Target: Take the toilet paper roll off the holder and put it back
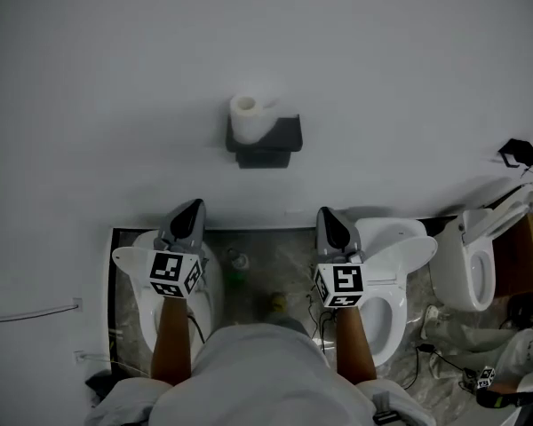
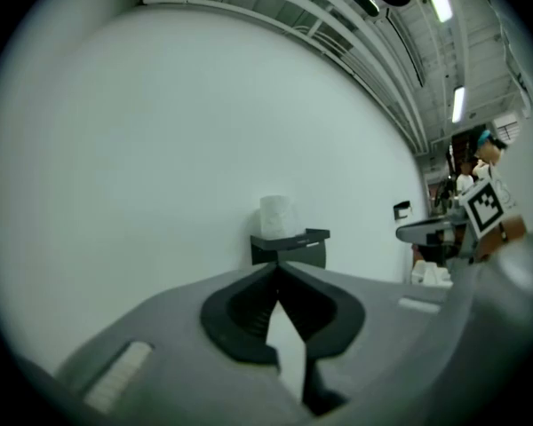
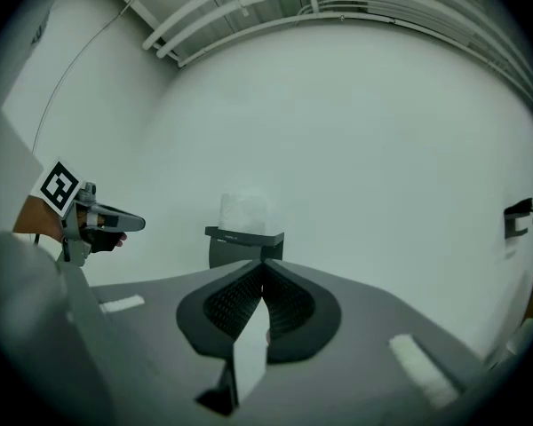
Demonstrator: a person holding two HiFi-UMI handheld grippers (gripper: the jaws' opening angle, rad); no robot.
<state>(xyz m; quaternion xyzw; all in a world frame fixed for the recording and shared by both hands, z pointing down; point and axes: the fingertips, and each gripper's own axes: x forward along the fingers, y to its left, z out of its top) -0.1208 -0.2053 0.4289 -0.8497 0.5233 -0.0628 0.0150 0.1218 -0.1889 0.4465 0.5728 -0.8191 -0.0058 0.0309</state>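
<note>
A white toilet paper roll [image 1: 246, 116] stands on top of a dark wall-mounted holder [image 1: 271, 143] on the white wall. The roll [image 2: 276, 214] and holder [image 2: 290, 246] show straight ahead in the left gripper view, and the roll [image 3: 242, 209] and holder [image 3: 242, 242] likewise in the right gripper view. My left gripper [image 1: 193, 208] is held well below the holder, to its left, jaws shut and empty. My right gripper [image 1: 329, 216] hangs below and right of the holder, jaws shut and empty. Both are far from the roll.
Below the wall, white toilets [image 1: 386, 264] stand in a row on a marbled floor [image 1: 266, 264]. A small dark fitting [image 1: 518, 153] is fixed to the wall at right. A cable [image 1: 31, 313] runs along the wall at lower left.
</note>
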